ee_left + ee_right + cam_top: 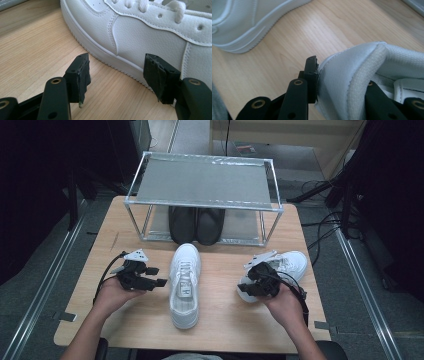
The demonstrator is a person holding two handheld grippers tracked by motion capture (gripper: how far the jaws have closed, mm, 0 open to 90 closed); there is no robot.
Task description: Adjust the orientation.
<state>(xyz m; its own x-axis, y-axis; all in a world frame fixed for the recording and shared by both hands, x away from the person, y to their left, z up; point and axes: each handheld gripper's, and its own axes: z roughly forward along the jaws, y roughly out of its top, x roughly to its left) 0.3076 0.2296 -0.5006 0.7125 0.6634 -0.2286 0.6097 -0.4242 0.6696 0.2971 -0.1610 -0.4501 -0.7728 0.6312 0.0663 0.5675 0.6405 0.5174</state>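
Observation:
A white sneaker (184, 285) lies in the middle of the wooden table (225, 325), toe toward the far side. My left gripper (159, 276) stands open just to its left. In the left gripper view the gripper (117, 75) has its jaws spread beside the sneaker's side wall (140, 37), holding nothing. A second white sneaker (291, 262) lies at the right. My right gripper (246, 289) is shut on its heel collar (362, 65): one jaw presses the outside of the heel, the other sits inside the shoe. The middle sneaker (242, 20) shows at the upper left of the right gripper view.
A metal two-tier rack (202, 206) stands at the far side of the table, with a pair of black shoes (196, 224) on its lower shelf and a bare top shelf. Bare wood lies between the two sneakers and along the near edge.

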